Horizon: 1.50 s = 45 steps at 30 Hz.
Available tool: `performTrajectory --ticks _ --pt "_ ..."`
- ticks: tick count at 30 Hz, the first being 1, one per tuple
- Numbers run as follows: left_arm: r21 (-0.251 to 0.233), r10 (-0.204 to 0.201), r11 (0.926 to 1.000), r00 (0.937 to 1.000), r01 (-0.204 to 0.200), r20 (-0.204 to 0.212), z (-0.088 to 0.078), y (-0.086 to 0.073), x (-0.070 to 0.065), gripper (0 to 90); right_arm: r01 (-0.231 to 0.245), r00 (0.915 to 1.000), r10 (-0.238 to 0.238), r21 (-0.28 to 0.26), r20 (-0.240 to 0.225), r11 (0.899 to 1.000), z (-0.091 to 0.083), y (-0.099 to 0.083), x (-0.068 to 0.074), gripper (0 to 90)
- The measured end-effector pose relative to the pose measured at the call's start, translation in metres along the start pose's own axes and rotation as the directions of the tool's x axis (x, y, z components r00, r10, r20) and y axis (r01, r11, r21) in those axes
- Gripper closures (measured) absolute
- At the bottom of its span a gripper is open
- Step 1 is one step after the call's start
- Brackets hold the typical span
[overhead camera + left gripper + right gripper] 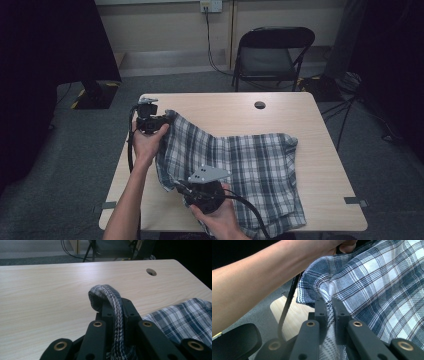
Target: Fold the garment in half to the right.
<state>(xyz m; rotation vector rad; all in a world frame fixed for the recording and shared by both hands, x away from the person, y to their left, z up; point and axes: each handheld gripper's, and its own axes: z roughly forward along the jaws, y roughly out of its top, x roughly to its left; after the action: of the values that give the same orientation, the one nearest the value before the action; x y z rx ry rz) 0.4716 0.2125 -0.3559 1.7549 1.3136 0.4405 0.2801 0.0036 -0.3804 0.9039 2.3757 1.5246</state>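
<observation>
Both claws clamped on the plaid cloth (pixel 240 165), one edge pinched at two spaced points, presumably to lift that edge clear of the table (pixel 210 105) and carry it over for a fold or spread. Left gripper (pixel 150 121) at the far left corner of the cloth, jaws together on a rolled hem; left gripper view shows the cloth edge (pixel 110 302) looping up out of the jaws and over their tips, so bite looks deep and secure, with the rest of the fabric trailing off to the right onto the tabletop. Right gripper (pixel 182 187) at the near left corner, close to the table's front edge, jaws nipped shut on a fold of the same cloth (pixel 329 302); fabric rises directly from between the jaws and fans out up and right, taut-ish toward the other hand. Person's left forearm (pixel 262 277) crossing above in the right gripper view. Held edge raised off the surface along the left side; remainder of the cloth lying flat and slightly rumpled across the table's middle and right, well short of the grommet hole (pixel 259 105). Spacing between grips probably chosen to keep the edge straight under tension. Main risk by judgement: thin bite on the right side slipping if pulled hard; left bite bulkier, less likely to slip.
</observation>
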Motion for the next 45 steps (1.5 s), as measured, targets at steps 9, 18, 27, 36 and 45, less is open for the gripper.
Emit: performTrajectory --ticks 9,18,27,36,45 --pt "0.006 -0.001 1.0 0.9999 0.001 -0.012 -0.002 0.002 -0.001 83.0 -0.006 0.9999 0.005 -0.01 -0.013 1.0 0.002 0.002 0.0 84.6" --pt "0.005 0.007 1.0 0.9996 -0.007 -0.026 -0.011 0.01 -0.002 82.9 0.001 0.9997 -0.002 -0.03 -0.023 1.0 -0.003 0.01 0.003 84.6" --pt "0.005 0.011 0.9999 0.9986 -0.011 -0.051 -0.024 0.016 0.001 82.9 0.007 0.9991 -0.009 -0.044 -0.041 0.999 -0.001 0.019 0.009 84.6" --pt "-0.005 0.025 0.9997 0.9976 -0.026 -0.065 -0.039 0.029 -0.001 82.8 0.026 0.9983 -0.029 -0.069 -0.049 0.997 -0.005 0.031 0.017 84.5" --pt "-0.033 0.034 0.9988 0.9983 -0.036 -0.048 -0.05 0.04 -0.012 82.7 0.046 0.9967 -0.053 -0.104 -0.062 0.994 -0.014 0.043 0.021 84.6"
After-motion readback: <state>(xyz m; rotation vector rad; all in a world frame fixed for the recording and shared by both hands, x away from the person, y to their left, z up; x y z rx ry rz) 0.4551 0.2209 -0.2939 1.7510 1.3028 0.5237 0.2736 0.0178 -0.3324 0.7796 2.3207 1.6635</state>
